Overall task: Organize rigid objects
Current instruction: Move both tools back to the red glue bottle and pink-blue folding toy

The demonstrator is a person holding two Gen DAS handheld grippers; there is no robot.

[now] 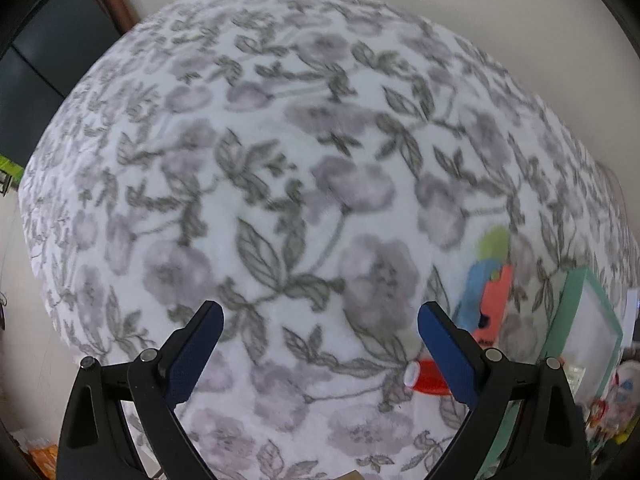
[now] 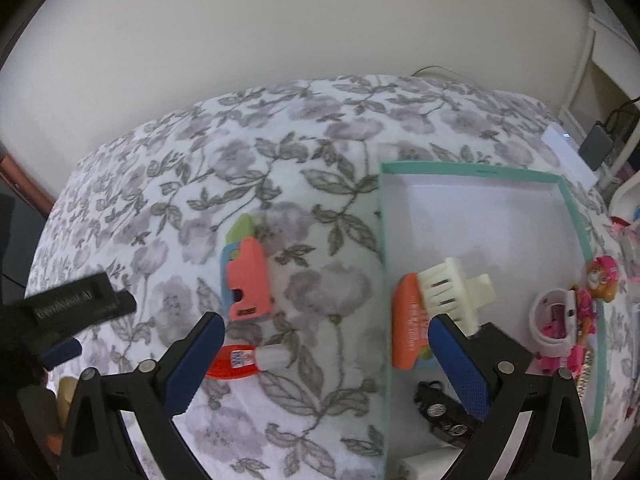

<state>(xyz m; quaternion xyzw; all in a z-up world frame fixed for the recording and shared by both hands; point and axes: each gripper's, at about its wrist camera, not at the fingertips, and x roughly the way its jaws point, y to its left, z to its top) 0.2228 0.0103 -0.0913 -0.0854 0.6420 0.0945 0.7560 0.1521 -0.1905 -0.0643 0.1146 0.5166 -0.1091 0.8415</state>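
A stack of flat coral, blue and green plastic pieces (image 2: pixel 244 280) lies on the floral blanket, just beyond my right gripper's left finger. Closer in, a red tube with a white cap (image 2: pixel 240 360) lies beside that finger. My right gripper (image 2: pixel 326 328) is open, with only blanket between its fingers. A teal-rimmed white box (image 2: pixel 460 168) on the right holds a white brush (image 2: pixel 448 288), an orange pack (image 2: pixel 406 328) and a black toy car (image 2: pixel 440 408). My left gripper (image 1: pixel 320 320) is open over bare blanket. To its right I see the stack (image 1: pixel 490 280), the tube (image 1: pixel 426 376) and the box (image 1: pixel 588 320).
A white band with a pink toy (image 2: pixel 560 320) lies at the box's right side. The floral blanket (image 1: pixel 280 160) covers a soft raised surface against a pale wall. Small devices and cables (image 2: pixel 596 144) sit at the far right. A dark panel (image 1: pixel 48 60) stands far left.
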